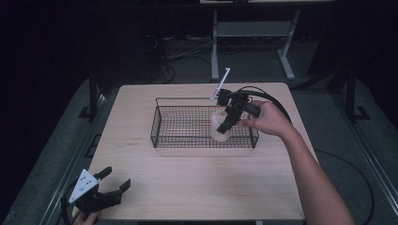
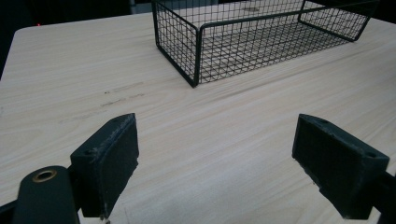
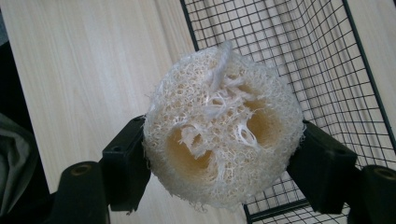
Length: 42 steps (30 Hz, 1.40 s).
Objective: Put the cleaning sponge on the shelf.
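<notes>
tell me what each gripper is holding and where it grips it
The right gripper clamps a loofah sponge by its two opposite sides, over the wire basket. The left gripper is open and holds nothing.

A lab or test room is suggested: a plain wooden table (image 1: 202,187) is set in a darkened space, with cables (image 1: 187,51) strewn on grey flooring and metal desk legs (image 1: 215,47) behind.

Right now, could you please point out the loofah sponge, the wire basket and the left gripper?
loofah sponge (image 3: 222,128): right gripper view, its fibrous front face.
wire basket (image 1: 155,124): high view, its left wall.
left gripper (image 1: 115,179): high view, midway between its open fingertips.
</notes>
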Each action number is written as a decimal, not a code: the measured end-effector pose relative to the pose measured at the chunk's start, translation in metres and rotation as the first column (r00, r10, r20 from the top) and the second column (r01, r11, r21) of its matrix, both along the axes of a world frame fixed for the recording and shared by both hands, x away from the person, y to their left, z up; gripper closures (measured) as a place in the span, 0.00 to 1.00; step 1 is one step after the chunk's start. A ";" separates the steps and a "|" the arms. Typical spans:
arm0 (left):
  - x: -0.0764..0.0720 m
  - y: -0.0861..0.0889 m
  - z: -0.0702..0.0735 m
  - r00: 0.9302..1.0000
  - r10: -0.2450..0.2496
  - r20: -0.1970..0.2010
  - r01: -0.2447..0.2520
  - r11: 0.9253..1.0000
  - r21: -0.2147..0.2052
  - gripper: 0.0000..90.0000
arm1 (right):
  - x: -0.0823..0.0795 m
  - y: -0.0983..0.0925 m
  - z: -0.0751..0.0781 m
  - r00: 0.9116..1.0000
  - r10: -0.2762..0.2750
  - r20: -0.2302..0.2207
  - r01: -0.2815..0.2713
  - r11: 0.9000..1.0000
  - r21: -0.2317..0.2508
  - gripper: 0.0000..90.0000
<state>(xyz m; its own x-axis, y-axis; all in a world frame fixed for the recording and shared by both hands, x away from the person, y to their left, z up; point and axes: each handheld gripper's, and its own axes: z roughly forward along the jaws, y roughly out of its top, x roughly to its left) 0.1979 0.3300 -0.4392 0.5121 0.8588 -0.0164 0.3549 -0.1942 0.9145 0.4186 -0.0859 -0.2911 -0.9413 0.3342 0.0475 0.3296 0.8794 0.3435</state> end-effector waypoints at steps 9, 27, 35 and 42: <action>0.001 0.000 0.000 1.000 0.004 -0.001 -0.004 1.000 0.002 0.15 | 0.016 0.003 -0.004 0.999 -0.033 -0.004 0.033 0.999 -0.012 0.30; 0.002 -0.001 0.000 1.000 -0.007 -0.003 0.007 1.000 0.006 0.15 | 0.037 -0.001 -0.018 0.995 -0.095 -0.002 0.095 0.995 -0.024 0.30; 0.001 0.001 0.000 1.000 0.008 0.000 -0.008 1.000 -0.005 0.15 | 0.046 0.003 -0.035 0.994 -0.113 -0.003 0.112 0.991 -0.077 0.30; 0.000 0.001 0.000 1.000 0.003 0.002 -0.003 1.000 -0.003 0.15 | 0.053 0.005 -0.043 0.993 -0.121 -0.012 0.119 0.990 -0.081 0.30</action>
<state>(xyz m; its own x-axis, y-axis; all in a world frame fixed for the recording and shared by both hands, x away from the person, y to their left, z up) 0.1984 0.3313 -0.4391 0.5094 0.8604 -0.0179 0.3534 -0.1902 0.9160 0.4720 -0.0810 -0.3342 -0.8935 0.4480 0.0312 0.4394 0.8577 0.2671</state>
